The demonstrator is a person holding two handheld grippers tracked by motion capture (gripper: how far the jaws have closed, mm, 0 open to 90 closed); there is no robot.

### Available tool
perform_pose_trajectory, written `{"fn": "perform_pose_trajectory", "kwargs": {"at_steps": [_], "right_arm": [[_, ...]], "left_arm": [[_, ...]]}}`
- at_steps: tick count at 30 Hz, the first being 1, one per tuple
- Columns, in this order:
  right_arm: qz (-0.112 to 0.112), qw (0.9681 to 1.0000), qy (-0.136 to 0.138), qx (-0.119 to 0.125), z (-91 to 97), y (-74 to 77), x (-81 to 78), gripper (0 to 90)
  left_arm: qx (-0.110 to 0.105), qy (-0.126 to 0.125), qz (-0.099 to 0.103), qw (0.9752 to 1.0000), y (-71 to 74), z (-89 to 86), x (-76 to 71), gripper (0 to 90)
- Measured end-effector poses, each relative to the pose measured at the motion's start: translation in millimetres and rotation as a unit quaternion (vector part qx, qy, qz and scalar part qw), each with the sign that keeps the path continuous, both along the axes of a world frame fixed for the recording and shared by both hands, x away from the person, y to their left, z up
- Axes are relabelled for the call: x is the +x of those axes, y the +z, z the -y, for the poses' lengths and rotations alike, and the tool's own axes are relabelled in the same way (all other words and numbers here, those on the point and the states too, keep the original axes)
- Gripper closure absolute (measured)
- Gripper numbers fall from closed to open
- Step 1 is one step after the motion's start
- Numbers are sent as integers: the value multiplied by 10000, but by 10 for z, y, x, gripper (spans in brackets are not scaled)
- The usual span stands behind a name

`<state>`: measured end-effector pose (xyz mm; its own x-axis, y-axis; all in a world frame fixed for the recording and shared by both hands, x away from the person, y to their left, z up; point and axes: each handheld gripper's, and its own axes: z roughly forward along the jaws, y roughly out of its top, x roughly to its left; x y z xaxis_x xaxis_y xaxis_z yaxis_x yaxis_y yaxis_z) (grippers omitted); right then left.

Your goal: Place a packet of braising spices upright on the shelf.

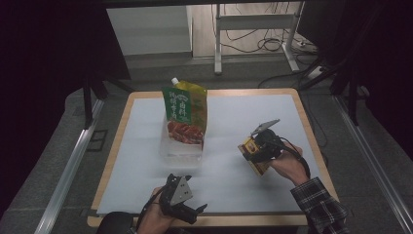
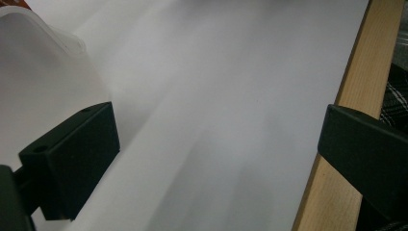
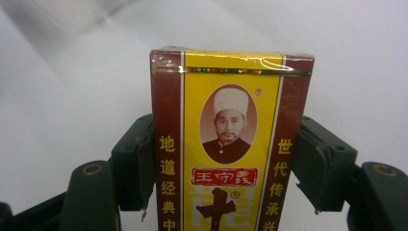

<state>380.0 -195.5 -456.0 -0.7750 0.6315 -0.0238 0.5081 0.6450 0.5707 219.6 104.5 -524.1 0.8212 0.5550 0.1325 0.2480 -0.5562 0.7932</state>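
Black left hand-held gripper [image 1: 198, 209]: at the near edge of the worktop, left of centre, jaws spread wide apart with nothing between them.
Worktop [image 1: 146, 146]: pale wooden frame under a white sheet; in the left gripper view the wood edge runs along the right.
Right hand-held gripper [image 1: 251, 146]: right of centre, a little farther in, held by a hand in a plaid sleeve [image 1: 321, 207]; jaws clamped on the box's two long sides.
Box [image 3: 231, 139]: yellow and maroon, with a portrait and Chinese characters, wrapped in clear film, lifted off the sheet.
Clear container [image 1: 180, 146]: centre of the worktop, beyond both hand-held grippers.
Pouch [image 1: 185, 114]: green and yellow with a white spout, standing upright in the container.
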Motion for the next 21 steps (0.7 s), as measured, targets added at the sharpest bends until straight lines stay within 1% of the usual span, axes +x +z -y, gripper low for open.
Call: {"fn": "perform_pose_trajectory", "kwargs": {"at_steps": [4, 9, 12, 14, 15, 16, 21], "right_arm": [[152, 9996, -13, 253, 13, 31, -22, 320], [319, 9985, -1, 448, 11, 63, -45, 320], [413, 9975, -4, 582, 9, 84, -48, 320], [435, 9967, -16, 686, 2, 97, -52, 320], [448, 9965, -10, 712, -1, 104, -54, 320], [471, 9961, 7, 745, -6, 110, -57, 320], [604, 9940, 57, 909, -42, 149, -70, 320]], "left_arm": [[-22, 12, -3, 10000, 1, -2, 0, 8], [-5, 11, -4, 10000, 4, -9, 4, 8], [18, 5, -2, 10000, 7, -14, 6, 8], [-13, 15, -4, 10000, 6, -13, 5, 8], [-57, 31, -12, 10000, 3, -10, 4, 8], [-23, 19, -6, 10000, 6, -15, 6, 8], [-37, 21, -8, 10000, 8, -19, 7, 8]]}}
